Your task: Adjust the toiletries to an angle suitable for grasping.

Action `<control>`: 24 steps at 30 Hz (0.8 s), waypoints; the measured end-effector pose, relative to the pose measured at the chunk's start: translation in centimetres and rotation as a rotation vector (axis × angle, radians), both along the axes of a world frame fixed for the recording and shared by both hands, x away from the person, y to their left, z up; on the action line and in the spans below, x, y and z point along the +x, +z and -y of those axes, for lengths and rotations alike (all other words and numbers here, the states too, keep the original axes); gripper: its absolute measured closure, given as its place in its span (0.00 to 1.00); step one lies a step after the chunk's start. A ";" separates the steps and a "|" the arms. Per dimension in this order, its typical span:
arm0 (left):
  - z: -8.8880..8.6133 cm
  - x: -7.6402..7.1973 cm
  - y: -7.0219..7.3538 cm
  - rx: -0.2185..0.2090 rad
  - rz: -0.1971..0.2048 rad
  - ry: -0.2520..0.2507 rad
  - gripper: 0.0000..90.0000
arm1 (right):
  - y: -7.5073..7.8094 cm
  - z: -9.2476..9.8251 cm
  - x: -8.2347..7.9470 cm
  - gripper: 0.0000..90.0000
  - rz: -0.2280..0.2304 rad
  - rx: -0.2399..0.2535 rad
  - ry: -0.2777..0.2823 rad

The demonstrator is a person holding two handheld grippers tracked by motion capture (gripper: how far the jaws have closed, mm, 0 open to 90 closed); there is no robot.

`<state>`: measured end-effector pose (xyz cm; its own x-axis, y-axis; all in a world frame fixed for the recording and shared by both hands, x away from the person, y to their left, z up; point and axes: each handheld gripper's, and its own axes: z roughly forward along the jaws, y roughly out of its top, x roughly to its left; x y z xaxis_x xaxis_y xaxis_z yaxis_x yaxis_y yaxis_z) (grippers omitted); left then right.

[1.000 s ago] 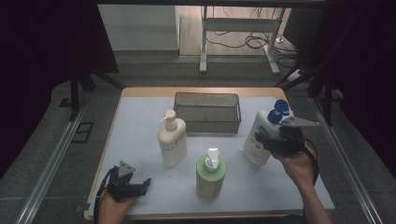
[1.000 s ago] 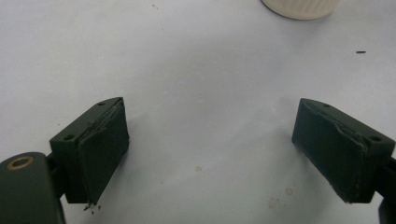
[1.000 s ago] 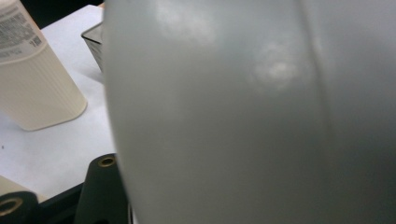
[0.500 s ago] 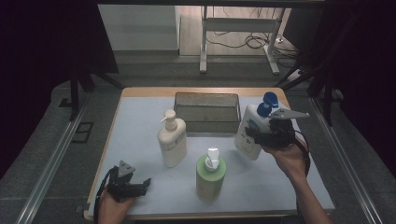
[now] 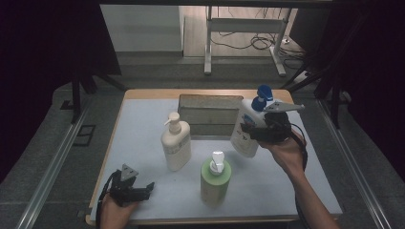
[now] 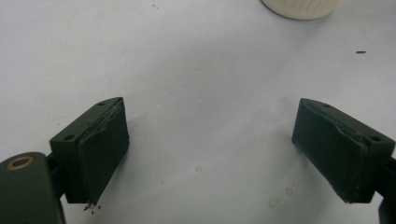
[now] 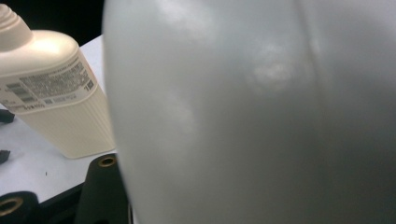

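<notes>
One slip is the worry: the right claw (image 5: 253, 131) clamps the white bottle with the blue pump (image 5: 244, 128) by its smooth side, tilted and clear of the bench (image 5: 143, 124), just before the grey basket (image 5: 210, 113). It could slide out or knock the cream bottle (image 5: 175, 143). Over at the near corner, the left claw (image 5: 143, 190) lies open, empty.
</notes>
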<state>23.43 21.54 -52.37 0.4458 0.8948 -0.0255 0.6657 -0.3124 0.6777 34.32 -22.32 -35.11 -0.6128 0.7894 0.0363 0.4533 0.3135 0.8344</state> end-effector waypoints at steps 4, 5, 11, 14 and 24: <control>0.0 0.0 0.0 -0.002 -0.001 0.001 0.12 | 0.5 -0.5 0.4 0.45 0.003 0.001 0.002; 0.0 0.0 0.0 -0.001 -0.001 0.002 0.12 | 0.6 -0.6 0.5 0.45 0.005 0.000 0.003; 0.0 0.0 0.0 0.000 0.000 0.000 0.12 | 1.4 -1.4 1.1 0.45 0.011 0.010 0.010; 0.0 0.0 0.0 0.000 0.000 0.000 0.12 | 1.7 -1.9 1.6 0.45 0.011 0.010 0.011; 0.0 0.0 0.0 -0.001 0.000 0.000 0.12 | 2.1 -3.5 2.9 0.45 0.016 0.014 0.011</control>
